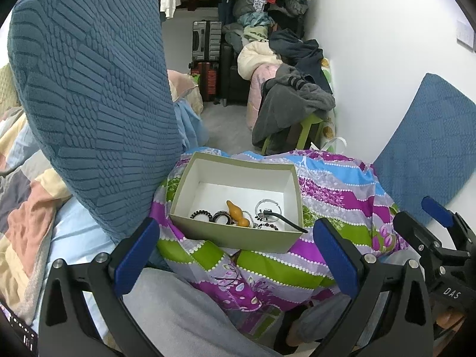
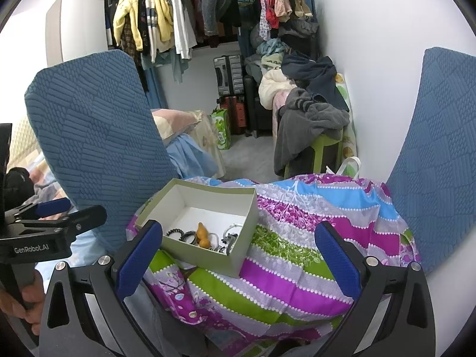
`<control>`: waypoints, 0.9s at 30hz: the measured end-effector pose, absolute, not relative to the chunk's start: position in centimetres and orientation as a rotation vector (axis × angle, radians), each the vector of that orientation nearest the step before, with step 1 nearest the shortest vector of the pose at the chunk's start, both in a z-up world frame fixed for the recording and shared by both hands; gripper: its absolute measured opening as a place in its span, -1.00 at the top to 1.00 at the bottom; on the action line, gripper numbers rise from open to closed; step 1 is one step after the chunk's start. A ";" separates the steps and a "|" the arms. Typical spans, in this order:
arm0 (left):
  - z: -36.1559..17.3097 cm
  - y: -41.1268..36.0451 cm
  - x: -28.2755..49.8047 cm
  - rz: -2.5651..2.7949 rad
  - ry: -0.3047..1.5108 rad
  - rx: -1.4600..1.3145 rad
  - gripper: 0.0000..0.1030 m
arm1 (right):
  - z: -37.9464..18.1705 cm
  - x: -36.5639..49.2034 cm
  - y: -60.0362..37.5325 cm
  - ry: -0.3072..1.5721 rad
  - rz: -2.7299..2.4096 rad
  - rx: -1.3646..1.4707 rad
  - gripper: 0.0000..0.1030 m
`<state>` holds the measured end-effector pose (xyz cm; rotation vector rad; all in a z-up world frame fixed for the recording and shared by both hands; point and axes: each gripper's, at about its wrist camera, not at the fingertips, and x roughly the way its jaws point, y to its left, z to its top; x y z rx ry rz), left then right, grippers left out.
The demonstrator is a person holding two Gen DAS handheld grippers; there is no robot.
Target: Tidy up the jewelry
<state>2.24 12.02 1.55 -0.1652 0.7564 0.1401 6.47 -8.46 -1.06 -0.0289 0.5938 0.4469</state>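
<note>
A cluttered bedroom, with clothes hung on a rail [image 2: 166, 20] and suitcases [image 2: 229, 89] stacked at the far wall, frames a mound of bright floral fabric [image 2: 297, 238] flanked by two blue textured cushions. On the fabric sits an open cardboard box [image 1: 238, 238], tilted slightly. Inside it, bunched along the near wall, lie a black coiled hair tie [image 1: 201, 215], a dark ring-shaped bangle [image 1: 223, 217], an orange gourd-shaped pendant [image 1: 237, 212], a clear bangle [image 1: 268, 206] and a black strap [image 1: 285, 221] that hangs over the rim. The left tool [image 1: 236, 260] hovers just short of the box, its blue-padded fingers spread wide and empty. The right tool [image 2: 235, 260], held beside it, is likewise spread wide and empty.
</note>
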 end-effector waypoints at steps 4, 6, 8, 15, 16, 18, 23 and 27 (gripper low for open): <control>1.8 12.0 2.0 0.136 0.747 -0.163 -0.99 | -1.1 6.5 -8.4 0.602 0.446 -0.031 -1.00; 1.9 12.0 2.0 0.133 0.745 -0.164 -0.99 | -1.1 6.3 -8.3 0.606 0.447 -0.030 -1.00; 2.0 11.9 2.0 0.130 0.742 -0.162 -0.99 | -1.1 6.3 -8.3 0.603 0.446 -0.032 -1.00; 2.3 11.8 1.8 0.128 0.739 -0.173 -0.99 | -1.1 6.2 -8.6 0.603 0.444 -0.027 -1.00; 2.5 11.7 1.7 0.124 0.737 -0.171 -0.99 | -1.2 6.2 -8.6 0.604 0.443 -0.026 -1.00; 2.7 11.6 1.6 0.120 0.732 -0.171 -0.99 | -1.2 6.2 -8.6 0.604 0.443 -0.032 -1.00; 2.8 11.8 1.7 0.118 0.729 -0.172 -0.99 | -1.2 6.2 -8.9 0.607 0.444 -0.018 -1.00; 2.9 11.7 1.8 0.120 0.733 -0.170 -0.99 | -1.0 6.1 -8.8 0.602 0.445 -0.029 -1.00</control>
